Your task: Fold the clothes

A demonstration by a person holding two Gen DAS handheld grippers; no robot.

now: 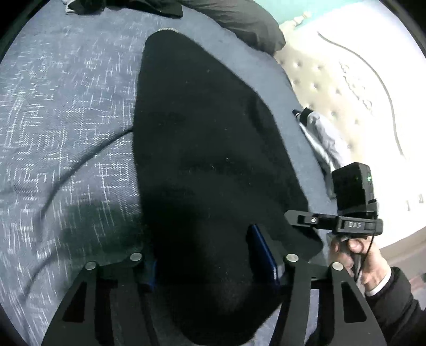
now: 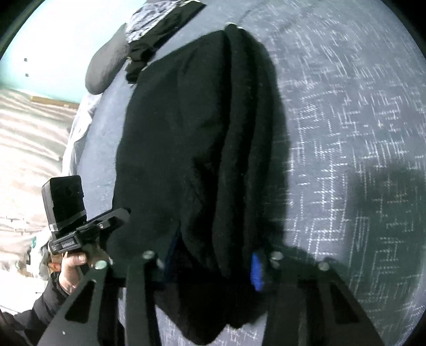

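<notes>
A black garment [image 1: 202, 127] [image 2: 191, 119] lies lengthwise on a blue-grey bedspread [image 1: 66, 119] [image 2: 346, 133], folded into a long narrow shape. My left gripper [image 1: 207, 263] has the garment's near end between its blue pads [image 1: 263, 255], and the cloth fills the gap. My right gripper [image 2: 213, 263] is shut on a bunched fold at the same near end, its blue pad [image 2: 255, 271] against the cloth. Each view shows the other gripper beside the garment: the right one [image 1: 332, 221] in a hand [image 1: 354, 255], the left one [image 2: 106, 221] in a hand [image 2: 74, 266].
A dark pillow [image 1: 247, 24] [image 2: 106, 66] and a pile of other clothes [image 2: 159, 29] sit at the bed's far end. Grey cloth [image 1: 322, 138] hangs at the bed's edge. Beyond that edge is a pale tufted surface [image 1: 332, 87] with a cable [image 1: 372, 77].
</notes>
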